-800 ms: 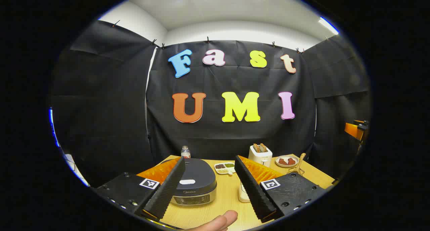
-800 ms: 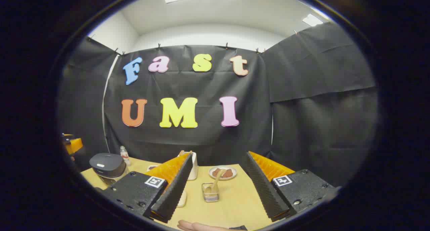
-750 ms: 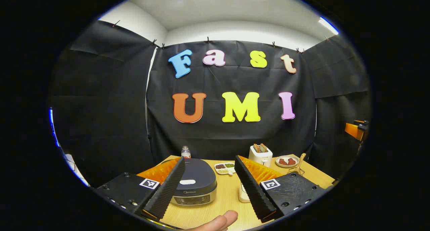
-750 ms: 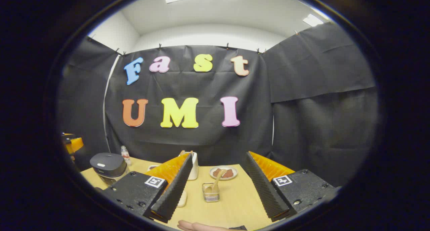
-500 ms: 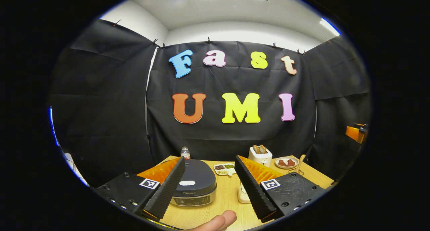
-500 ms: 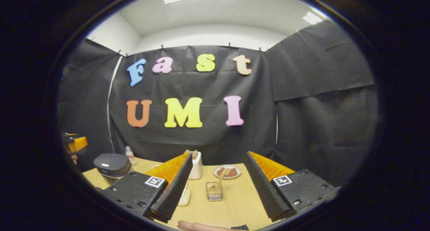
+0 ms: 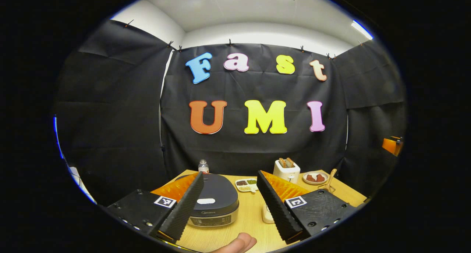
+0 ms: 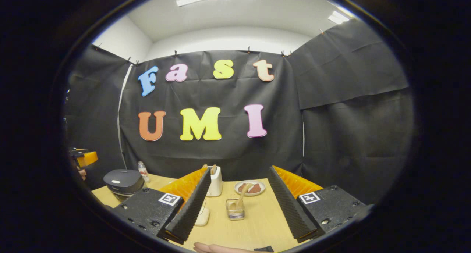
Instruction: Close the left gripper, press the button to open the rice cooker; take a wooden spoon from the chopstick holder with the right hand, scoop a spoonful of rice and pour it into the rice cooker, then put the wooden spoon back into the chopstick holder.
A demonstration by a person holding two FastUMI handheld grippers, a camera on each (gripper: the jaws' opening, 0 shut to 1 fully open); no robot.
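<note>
The dark rice cooker (image 7: 217, 201) sits on the table with its lid down and a white button (image 7: 206, 200) on top. It lies just ahead of my left gripper (image 7: 230, 176), which is open with nothing between its fingers. The cooker (image 8: 123, 181) also shows far left in the right gripper view. A wooden spoon (image 8: 243, 197) leans in the clear chopstick holder (image 8: 235, 211), straight ahead of my right gripper (image 8: 239, 171), open and empty. The spoon (image 7: 330, 177) also stands at the table's right side in the left gripper view. A pale dish (image 8: 202, 217) is partly hidden behind one finger.
A white toaster (image 8: 215, 185), a plate of reddish food (image 8: 250, 188) and a small bottle (image 8: 143, 171) stand near the table's back. A divided dish of beans (image 7: 247, 185) lies behind the cooker. A person's thumb (image 7: 239, 242) shows at the bottom edge.
Both views shifted slightly; in the right gripper view the holder and toaster drifted a little to the right. Both grippers stayed open and empty.
</note>
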